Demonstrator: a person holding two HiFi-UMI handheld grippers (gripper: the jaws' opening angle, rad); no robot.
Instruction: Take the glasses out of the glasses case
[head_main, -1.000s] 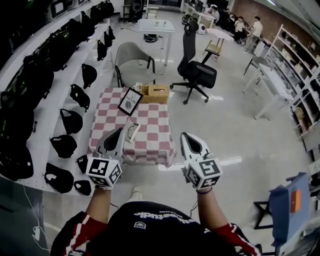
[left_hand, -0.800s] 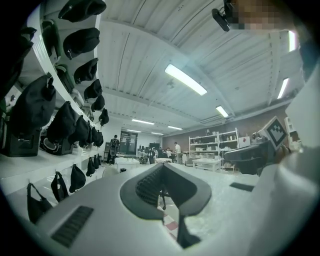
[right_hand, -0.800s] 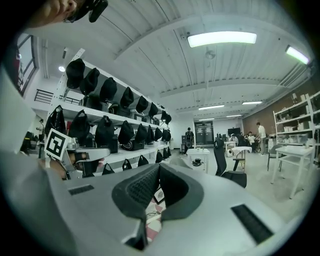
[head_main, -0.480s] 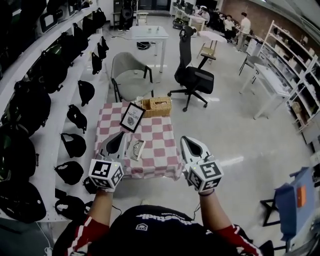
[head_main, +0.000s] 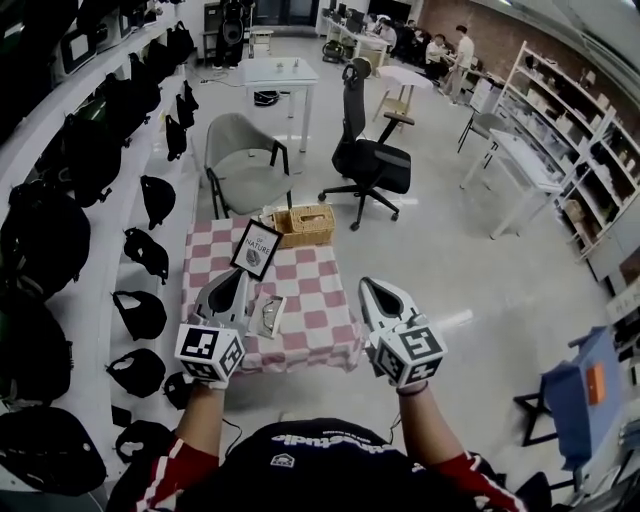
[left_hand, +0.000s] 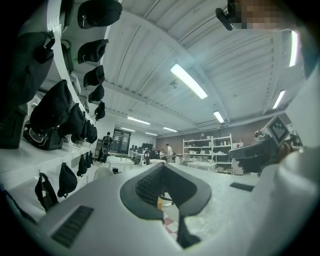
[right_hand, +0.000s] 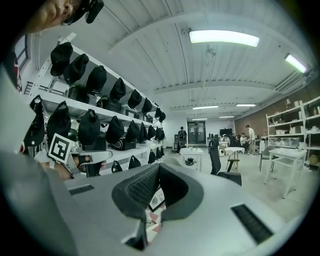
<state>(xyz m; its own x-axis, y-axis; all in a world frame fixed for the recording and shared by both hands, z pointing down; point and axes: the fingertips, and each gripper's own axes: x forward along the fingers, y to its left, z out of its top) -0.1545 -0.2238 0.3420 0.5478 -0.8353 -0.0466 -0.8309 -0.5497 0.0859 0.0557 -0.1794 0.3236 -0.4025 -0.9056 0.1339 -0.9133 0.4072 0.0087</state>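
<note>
The glasses case (head_main: 268, 316) is a pale, see-through case with a dark shape inside. It lies on the front left part of a small table with a pink-and-white checked cloth (head_main: 312, 280). My left gripper (head_main: 237, 274) hangs in the air just left of the case, its jaws shut and holding nothing. My right gripper (head_main: 371, 285) is held over the table's right front corner, also shut and holding nothing. Neither touches the case. In the left gripper view the gripper (left_hand: 161, 170) points above the table, as does the gripper (right_hand: 157, 169) in the right gripper view.
A framed sign (head_main: 255, 248) leans at the back of the table beside a wicker basket (head_main: 301, 222). A grey chair (head_main: 240, 160) and a black office chair (head_main: 365, 160) stand behind. Shelves of black bags (head_main: 60, 200) run along the left. People sit far off.
In the head view the table and case have slid lower in the picture, so the case now lies beside my left gripper's tip. Both grippers keep the same shut pose.
</note>
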